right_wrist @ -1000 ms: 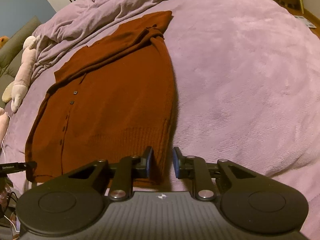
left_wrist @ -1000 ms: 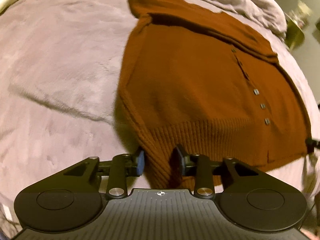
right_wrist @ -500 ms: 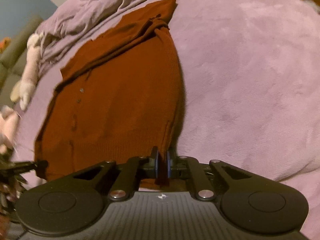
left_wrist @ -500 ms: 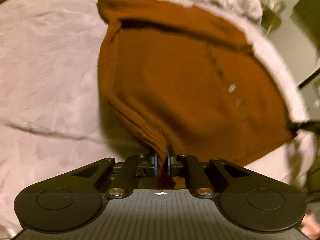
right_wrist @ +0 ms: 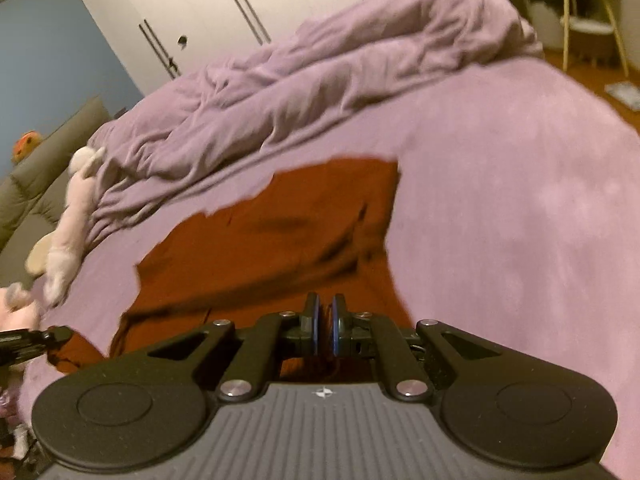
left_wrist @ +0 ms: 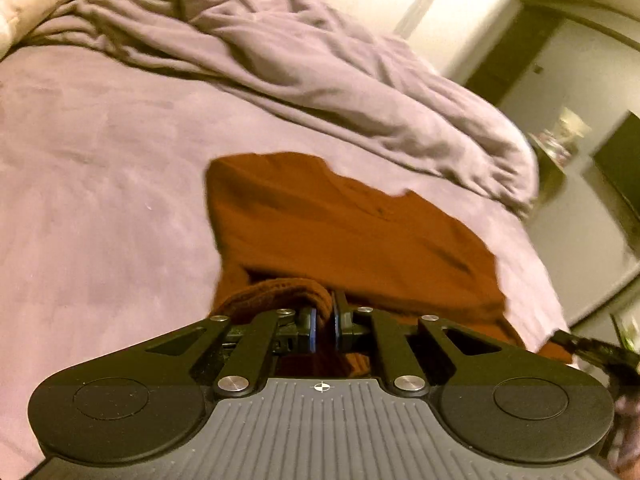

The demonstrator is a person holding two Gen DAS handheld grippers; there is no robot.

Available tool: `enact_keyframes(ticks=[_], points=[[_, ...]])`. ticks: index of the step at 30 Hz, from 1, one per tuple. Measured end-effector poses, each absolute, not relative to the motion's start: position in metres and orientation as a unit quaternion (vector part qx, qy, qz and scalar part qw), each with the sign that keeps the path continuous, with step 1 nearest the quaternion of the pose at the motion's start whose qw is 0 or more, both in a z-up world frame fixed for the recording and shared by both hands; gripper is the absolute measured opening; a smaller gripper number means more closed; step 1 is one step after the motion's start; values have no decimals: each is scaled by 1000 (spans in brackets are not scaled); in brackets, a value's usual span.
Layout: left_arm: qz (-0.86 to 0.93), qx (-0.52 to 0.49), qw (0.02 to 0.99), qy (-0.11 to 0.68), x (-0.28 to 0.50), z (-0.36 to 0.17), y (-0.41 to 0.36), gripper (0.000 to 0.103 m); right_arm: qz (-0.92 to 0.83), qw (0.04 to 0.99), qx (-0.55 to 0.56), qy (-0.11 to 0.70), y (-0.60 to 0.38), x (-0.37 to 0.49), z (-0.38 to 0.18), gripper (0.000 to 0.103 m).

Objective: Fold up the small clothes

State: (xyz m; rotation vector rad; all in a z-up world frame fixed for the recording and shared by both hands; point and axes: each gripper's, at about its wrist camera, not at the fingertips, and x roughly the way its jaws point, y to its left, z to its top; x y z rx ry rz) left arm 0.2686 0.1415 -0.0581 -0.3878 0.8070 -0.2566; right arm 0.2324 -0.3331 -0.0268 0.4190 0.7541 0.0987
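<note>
A rust-brown knit cardigan (left_wrist: 340, 232) lies on the purple bed cover (left_wrist: 100, 180). My left gripper (left_wrist: 324, 320) is shut on its ribbed hem, which bunches over the left finger. The cardigan also shows in the right wrist view (right_wrist: 280, 240), where my right gripper (right_wrist: 325, 320) is shut on the other hem corner. Both hem corners are lifted off the bed and carried over the cardigan's body toward the collar. The right gripper's tip shows at the left view's right edge (left_wrist: 592, 348), and the left gripper's tip at the right view's left edge (right_wrist: 28, 340).
A crumpled purple duvet (right_wrist: 340, 68) lies across the far end of the bed. Soft toys (right_wrist: 68, 220) lie at the bed's left edge beside a grey sofa (right_wrist: 36, 168). White wardrobe doors (right_wrist: 248, 12) stand behind. A stool (right_wrist: 588, 20) stands on the floor at right.
Both grippers closed on the hem corners, then lifted and moved forward toward the collar. The cardigan's lower half has risen and now looks much shorter in both views.
</note>
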Motion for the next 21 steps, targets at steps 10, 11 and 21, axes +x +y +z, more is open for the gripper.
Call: enact_keyframes(ticks=[10, 11, 21], points=[[-63, -170, 896, 406, 316, -100, 149, 10, 7, 916, 141, 376, -326, 296, -61, 5], [-63, -172, 896, 404, 314, -100, 152, 15, 7, 918, 139, 371, -329, 295, -60, 6], [-86, -139, 905, 392, 303, -99, 174, 45, 61, 913, 152, 374, -341, 283, -70, 50]])
